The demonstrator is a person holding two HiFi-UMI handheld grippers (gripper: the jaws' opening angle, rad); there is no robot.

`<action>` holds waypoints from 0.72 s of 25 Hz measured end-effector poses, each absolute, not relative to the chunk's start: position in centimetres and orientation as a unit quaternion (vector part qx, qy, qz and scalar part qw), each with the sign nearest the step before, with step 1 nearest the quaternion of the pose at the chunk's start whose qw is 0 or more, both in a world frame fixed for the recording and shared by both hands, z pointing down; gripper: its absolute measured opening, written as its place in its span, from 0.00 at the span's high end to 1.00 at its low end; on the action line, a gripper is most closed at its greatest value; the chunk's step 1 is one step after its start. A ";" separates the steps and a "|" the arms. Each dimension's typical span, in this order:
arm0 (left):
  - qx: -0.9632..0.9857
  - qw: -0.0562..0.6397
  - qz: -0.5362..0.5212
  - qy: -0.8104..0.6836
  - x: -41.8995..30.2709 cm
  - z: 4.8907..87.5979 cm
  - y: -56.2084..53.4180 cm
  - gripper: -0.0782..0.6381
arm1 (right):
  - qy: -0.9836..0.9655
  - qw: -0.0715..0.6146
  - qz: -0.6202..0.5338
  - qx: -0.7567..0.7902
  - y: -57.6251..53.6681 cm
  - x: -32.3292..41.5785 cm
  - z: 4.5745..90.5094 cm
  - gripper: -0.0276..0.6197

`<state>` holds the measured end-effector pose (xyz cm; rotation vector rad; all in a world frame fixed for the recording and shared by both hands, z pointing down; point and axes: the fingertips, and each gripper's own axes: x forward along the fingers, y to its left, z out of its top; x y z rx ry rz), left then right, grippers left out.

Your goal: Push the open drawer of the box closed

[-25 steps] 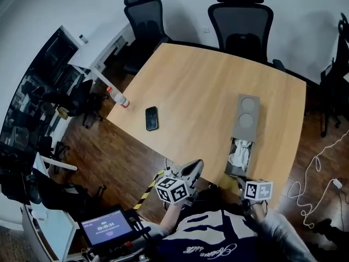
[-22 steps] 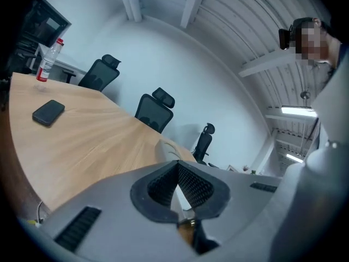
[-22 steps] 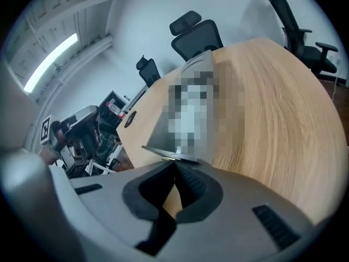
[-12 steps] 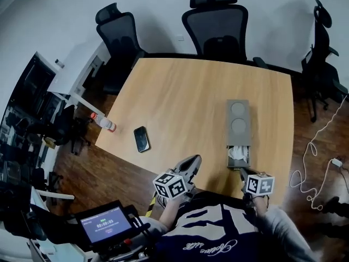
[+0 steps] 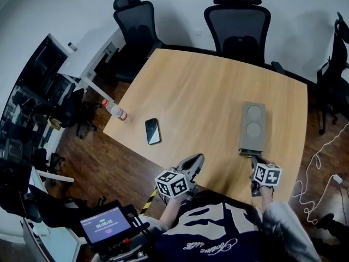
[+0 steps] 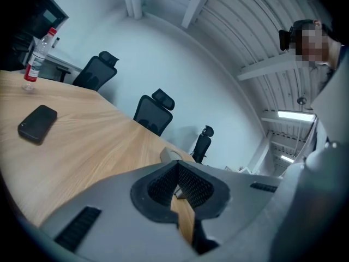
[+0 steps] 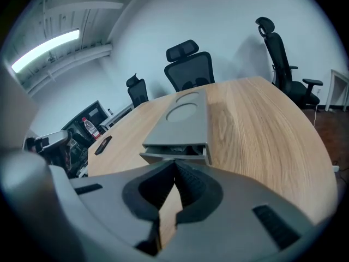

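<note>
The grey box lies on the right part of the tabletop, its near end toward the person. Its drawer is not fully home: the right gripper view shows a narrow dark slit under the lid. The right gripper sits right at the drawer front with its jaws pressed together and nothing between them. The left gripper is also closed and empty, and it hangs well apart at the tabletop's near edge. The main risk, as I judge it, is that the box slides away across the smooth wood instead of taking the drawer in, since nothing braces its far end. An off-centre push could skew the drawer in its slot. The narrow closed tips could also ride up over the low front. Something pale shows in the slit and might catch there, but too little of it is visible to name it. I cannot tell whether the tips actually touch the drawer front. In the head view the marker cube covers that spot. The phone and the water bottle lie far to the left, out of the way.
</note>
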<state>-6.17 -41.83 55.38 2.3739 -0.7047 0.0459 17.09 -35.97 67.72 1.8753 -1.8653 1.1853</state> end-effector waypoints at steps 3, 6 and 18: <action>0.900 0.328 0.012 -0.285 -7.2 55.1 -41.3 0.89 | -0.640 0.128 0.402 0.643 -36.2 16.9 67.4 0.96; 0.898 0.330 0.014 -0.291 -7.2 55.3 -40.4 0.89 | -0.648 0.114 0.396 0.640 -35.7 16.2 66.4 0.96; 0.909 0.328 0.027 -0.255 1.5 54.5 -31.4 0.89 | -0.713 0.057 0.377 0.589 -26.9 16.9 60.0 0.96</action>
